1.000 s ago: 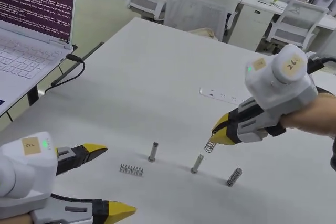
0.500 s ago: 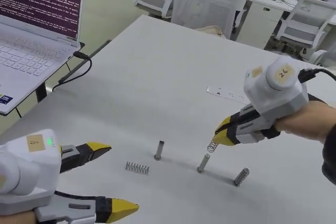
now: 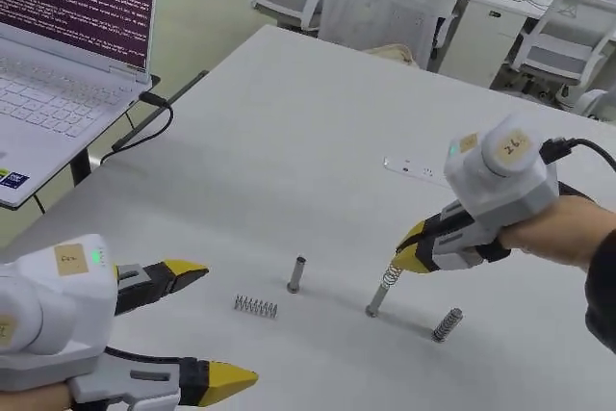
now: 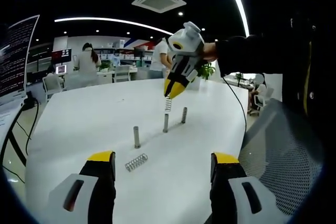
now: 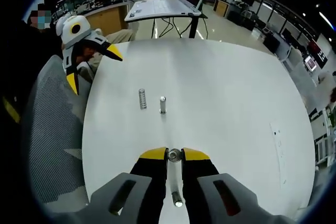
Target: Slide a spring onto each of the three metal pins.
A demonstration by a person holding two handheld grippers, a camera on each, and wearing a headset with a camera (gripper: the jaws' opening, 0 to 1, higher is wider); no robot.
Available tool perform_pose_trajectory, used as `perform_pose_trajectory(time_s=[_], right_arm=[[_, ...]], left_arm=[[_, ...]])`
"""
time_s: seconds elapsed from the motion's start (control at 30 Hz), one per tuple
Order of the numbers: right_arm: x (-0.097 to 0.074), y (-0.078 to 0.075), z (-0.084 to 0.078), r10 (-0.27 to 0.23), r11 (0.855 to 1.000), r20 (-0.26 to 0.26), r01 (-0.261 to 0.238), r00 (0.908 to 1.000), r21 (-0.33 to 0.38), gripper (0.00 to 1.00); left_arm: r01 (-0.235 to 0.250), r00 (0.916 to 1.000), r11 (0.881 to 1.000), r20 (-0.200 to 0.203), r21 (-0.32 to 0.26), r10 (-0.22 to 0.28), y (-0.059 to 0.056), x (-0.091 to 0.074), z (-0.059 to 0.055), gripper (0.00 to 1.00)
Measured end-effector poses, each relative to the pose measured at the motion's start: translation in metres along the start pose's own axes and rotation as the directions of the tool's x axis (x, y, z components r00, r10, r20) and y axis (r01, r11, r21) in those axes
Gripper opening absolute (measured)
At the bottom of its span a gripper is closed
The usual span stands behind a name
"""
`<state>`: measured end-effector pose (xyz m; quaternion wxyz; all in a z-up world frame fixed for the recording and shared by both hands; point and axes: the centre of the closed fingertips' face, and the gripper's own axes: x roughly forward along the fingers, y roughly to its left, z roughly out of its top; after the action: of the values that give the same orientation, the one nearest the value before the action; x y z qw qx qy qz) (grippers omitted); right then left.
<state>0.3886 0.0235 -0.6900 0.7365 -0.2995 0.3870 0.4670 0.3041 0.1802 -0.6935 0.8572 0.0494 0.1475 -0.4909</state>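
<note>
Head view first: the white-and-yellow right gripper [image 3: 400,252] is pinching a small coiled steel spring [image 3: 390,276] by its top end. The coil hangs close to upright, its open bottom right at the tip of the middle grey metal pin [image 3: 375,300], I'd guess so the two long axes line up and it can drop on. The right-hand pin [image 3: 447,324] already wears a spring. The bare left pin [image 3: 295,274] stands near a loose spring [image 3: 255,307] lying flat on the white table [image 3: 289,141]. Left gripper view: the left gripper [image 4: 164,157] has its claw spread wide and empty, parked near that loose spring, probably next up. Right gripper view: you look straight down the held spring's bore, with the pin just below.
</note>
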Motion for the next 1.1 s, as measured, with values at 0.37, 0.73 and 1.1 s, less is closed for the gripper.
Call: perform_pose_trajectory(time_s=[0.37,0.73,1.1], right_arm=[[0.006,-0.001,-0.005,0.004,1.0,-0.016,-0.004,0.9999,-0.003,0.07],[0.009,-0.002,-0.007,0.008,1.0,-0.016,-0.008,0.9998,0.004,0.07],[0.014,-0.002,-0.008,0.007,1.0,-0.017,-0.007,0.9998,0.005,0.07]], left_arm=[[0.001,1.0,1.0,-0.003,-0.002,-0.001,0.0,0.0,-0.001,0.69],[0.002,1.0,1.0,-0.007,-0.003,-0.002,0.0,-0.001,-0.001,0.68],[0.001,1.0,1.0,-0.008,-0.005,-0.001,0.001,-0.003,-0.002,0.67]])
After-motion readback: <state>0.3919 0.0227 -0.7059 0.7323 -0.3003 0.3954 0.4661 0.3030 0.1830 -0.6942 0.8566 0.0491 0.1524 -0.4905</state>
